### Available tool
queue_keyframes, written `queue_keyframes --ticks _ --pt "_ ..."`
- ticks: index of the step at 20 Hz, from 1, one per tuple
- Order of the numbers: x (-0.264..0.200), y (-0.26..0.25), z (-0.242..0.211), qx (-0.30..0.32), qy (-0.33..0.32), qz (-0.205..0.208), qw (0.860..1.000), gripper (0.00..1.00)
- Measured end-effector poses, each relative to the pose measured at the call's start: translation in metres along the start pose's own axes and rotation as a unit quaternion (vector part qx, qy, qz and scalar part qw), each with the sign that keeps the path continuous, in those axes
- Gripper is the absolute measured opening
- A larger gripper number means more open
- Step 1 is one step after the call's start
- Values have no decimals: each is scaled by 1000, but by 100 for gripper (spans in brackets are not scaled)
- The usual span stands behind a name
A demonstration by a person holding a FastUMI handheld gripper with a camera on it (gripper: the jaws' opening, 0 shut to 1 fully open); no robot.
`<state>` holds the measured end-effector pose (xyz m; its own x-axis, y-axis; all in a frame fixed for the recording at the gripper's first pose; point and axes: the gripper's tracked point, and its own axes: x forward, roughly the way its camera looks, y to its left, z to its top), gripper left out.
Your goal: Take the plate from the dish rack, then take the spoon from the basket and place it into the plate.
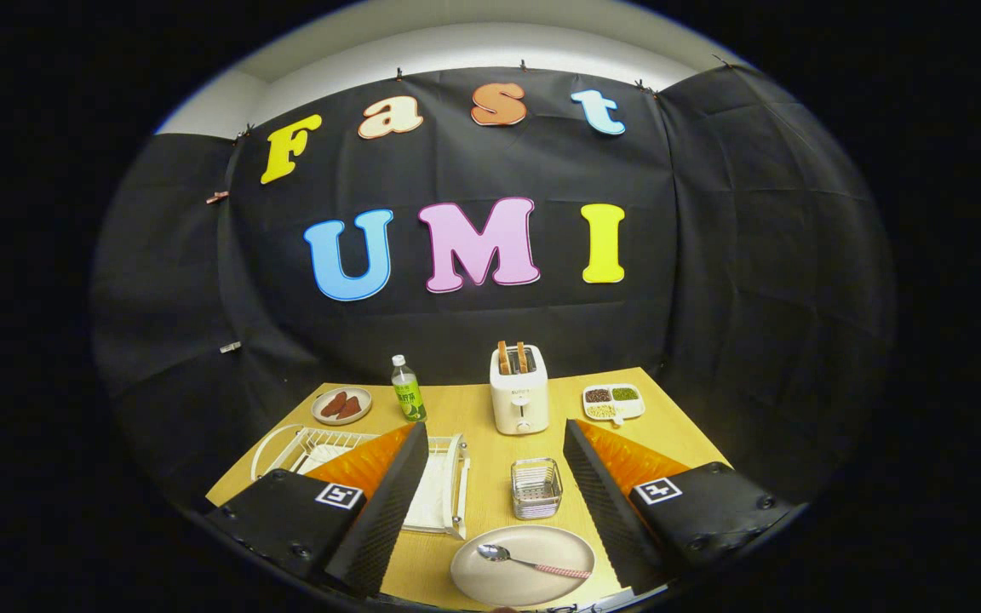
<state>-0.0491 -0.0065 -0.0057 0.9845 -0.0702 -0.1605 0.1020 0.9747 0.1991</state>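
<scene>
- Plate lies on the table between the fingers, near their base; the spoon rests in it, bowl at 9 o'clock, handle at 3.
- Spoon: shiny bowl, checked pink handle.
- Basket sits just beyond the plate at 12 o'clock.
- Rack lies at 10 o'clock, partly behind the left finger.
- Divided dish holds grains; small plate holds brown pieces; toaster holds two slices.
- Gripper is spread wide, grasping nothing.

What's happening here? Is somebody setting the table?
A person is holding a gripper over a wooden table. Its fingers are open and hold nothing. Between them lies a plate with the spoon on it. The small basket sits just beyond, and the dish rack is beside it.
</scene>
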Motion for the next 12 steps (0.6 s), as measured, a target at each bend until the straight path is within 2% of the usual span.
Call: queue_keyframes --ticks 12 --pt "-9 -21 22 -13 -24 -3 1000 99"
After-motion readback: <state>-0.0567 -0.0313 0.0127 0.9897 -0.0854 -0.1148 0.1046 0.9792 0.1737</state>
